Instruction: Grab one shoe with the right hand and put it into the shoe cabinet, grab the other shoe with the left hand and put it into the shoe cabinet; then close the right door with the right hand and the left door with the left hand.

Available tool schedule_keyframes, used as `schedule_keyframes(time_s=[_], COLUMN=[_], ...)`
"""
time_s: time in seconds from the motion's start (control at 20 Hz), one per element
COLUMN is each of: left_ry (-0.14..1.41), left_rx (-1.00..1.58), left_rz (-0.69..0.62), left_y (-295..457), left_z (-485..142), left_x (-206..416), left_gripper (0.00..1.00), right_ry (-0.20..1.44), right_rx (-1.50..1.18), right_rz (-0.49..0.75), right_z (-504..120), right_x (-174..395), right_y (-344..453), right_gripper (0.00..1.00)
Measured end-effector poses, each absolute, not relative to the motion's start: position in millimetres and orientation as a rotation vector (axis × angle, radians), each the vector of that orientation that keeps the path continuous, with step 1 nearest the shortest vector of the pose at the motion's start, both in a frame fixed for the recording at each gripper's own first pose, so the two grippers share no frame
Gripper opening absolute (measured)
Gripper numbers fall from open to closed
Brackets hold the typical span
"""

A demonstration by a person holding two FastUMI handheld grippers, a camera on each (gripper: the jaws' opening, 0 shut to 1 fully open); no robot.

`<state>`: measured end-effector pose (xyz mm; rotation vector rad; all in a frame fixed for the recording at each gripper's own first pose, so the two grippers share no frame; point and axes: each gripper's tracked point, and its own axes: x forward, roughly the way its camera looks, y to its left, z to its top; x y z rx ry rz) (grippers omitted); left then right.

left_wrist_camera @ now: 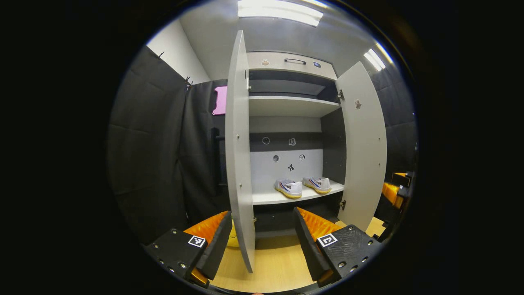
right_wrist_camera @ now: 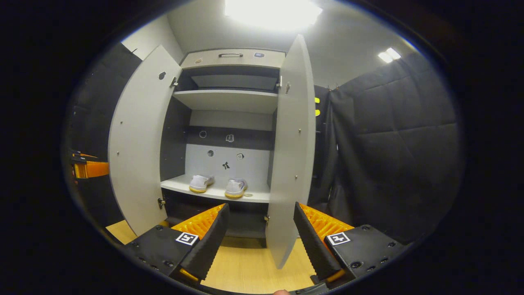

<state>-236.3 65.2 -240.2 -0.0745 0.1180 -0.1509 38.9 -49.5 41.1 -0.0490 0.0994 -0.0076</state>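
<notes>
Two white shoes (left_wrist_camera: 288,188) (left_wrist_camera: 317,184) lie side by side on the lower shelf (left_wrist_camera: 266,199) of the grey shoe cabinet, whose two doors both stand wide. My left gripper (left_wrist_camera: 260,246) is open, and the left door's (left_wrist_camera: 238,155) free edge stands between its fingers, closer to the left one. The right gripper view has the same shoes (right_wrist_camera: 200,183) (right_wrist_camera: 236,187) on the shelf (right_wrist_camera: 180,185). My right gripper (right_wrist_camera: 260,237) is open too, with the right door's (right_wrist_camera: 290,155) edge between its fingers.
The right door (left_wrist_camera: 364,151) swings out at the right, with the right gripper (left_wrist_camera: 395,190) beyond it. The left door (right_wrist_camera: 137,147) and the left gripper (right_wrist_camera: 88,169) are at the far left. A wooden floor (left_wrist_camera: 278,266) lies below; an upper shelf (left_wrist_camera: 286,106) is bare.
</notes>
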Motion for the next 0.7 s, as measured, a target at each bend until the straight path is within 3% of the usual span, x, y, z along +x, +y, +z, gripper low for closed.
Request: schedule_keyframes(time_s=[0.7], left_ry=[0.143], left_rx=[-0.113], left_rz=[-0.076], left_y=[85], left_z=[-253], left_x=[-232], left_gripper=[0.8], right_ry=[0.038], right_rx=[-0.12], right_rz=[-0.343], right_z=[88], right_x=[94], right_y=[-181], right_gripper=[0.98])
